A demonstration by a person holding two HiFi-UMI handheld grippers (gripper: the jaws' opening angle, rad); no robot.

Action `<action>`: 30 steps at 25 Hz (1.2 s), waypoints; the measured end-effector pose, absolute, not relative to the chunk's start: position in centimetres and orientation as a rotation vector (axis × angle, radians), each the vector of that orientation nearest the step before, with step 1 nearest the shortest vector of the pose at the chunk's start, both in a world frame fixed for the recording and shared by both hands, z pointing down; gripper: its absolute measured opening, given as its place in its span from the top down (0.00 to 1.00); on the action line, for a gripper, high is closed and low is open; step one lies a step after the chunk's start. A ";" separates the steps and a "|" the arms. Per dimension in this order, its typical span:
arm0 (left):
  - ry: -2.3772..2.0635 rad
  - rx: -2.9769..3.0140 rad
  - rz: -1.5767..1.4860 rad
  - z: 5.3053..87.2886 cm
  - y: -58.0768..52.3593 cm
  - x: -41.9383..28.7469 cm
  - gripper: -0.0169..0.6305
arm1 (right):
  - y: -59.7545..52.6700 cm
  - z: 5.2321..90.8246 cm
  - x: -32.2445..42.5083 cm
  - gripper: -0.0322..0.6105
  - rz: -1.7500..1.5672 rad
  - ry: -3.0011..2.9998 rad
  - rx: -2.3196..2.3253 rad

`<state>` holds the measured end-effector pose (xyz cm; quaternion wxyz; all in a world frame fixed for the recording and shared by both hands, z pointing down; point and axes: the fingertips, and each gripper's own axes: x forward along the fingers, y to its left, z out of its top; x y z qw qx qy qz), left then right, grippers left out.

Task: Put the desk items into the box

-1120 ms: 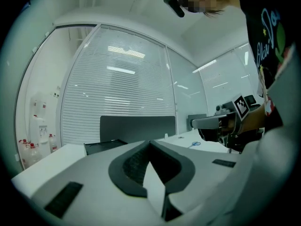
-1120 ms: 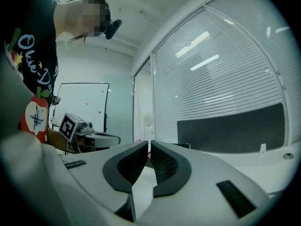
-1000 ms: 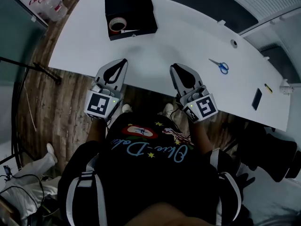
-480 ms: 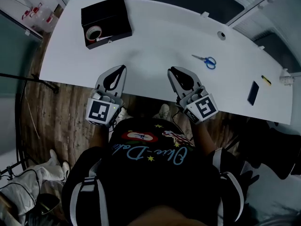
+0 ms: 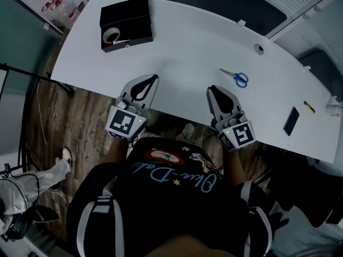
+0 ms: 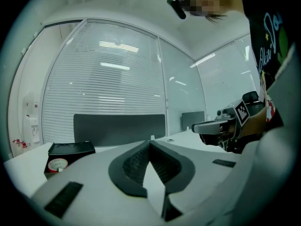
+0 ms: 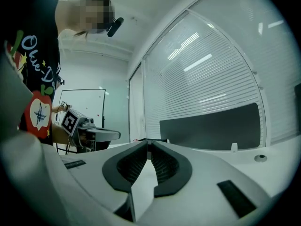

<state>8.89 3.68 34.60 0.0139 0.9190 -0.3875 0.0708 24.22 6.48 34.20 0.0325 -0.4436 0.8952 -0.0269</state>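
A black box (image 5: 140,8) stands open at the far left of the white table (image 5: 187,47), with a roll of tape (image 5: 111,35) inside it. Blue-handled scissors (image 5: 236,77) lie on the table to the right. My left gripper (image 5: 154,78) hovers level over the near edge, its tips closed and holding nothing. My right gripper (image 5: 213,88) hangs just short of the scissors. Its jaws have just been easing apart a hair, but the tips still look closed, with nothing between them. The left gripper view shows the box (image 6: 70,149) and tape (image 6: 58,165) far left.
A flat black item (image 5: 291,121) and a small yellow one (image 5: 309,107) lie at the table's far right end. A round cable hole (image 5: 259,48) sits beyond the scissors. Wooden floor (image 5: 64,122) and the person's feet are below the near edge.
Both grippers have slid to the right along the table's near edge. The right one is now closer to the scissors, and the left one is farther from the box.
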 end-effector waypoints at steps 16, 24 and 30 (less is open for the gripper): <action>-1.325 2.862 0.178 34.9 4.1 17.2 0.98 | 5.8 34.9 31.4 0.89 -0.014 2.899 -1.253; -1.358 2.825 0.245 35.9 5.6 18.6 0.98 | 6.4 36.1 32.9 0.87 -0.078 2.913 -1.212; -1.363 2.834 0.274 35.7 6.6 18.6 0.98 | 6.7 36.6 32.8 0.86 -0.078 2.924 -1.183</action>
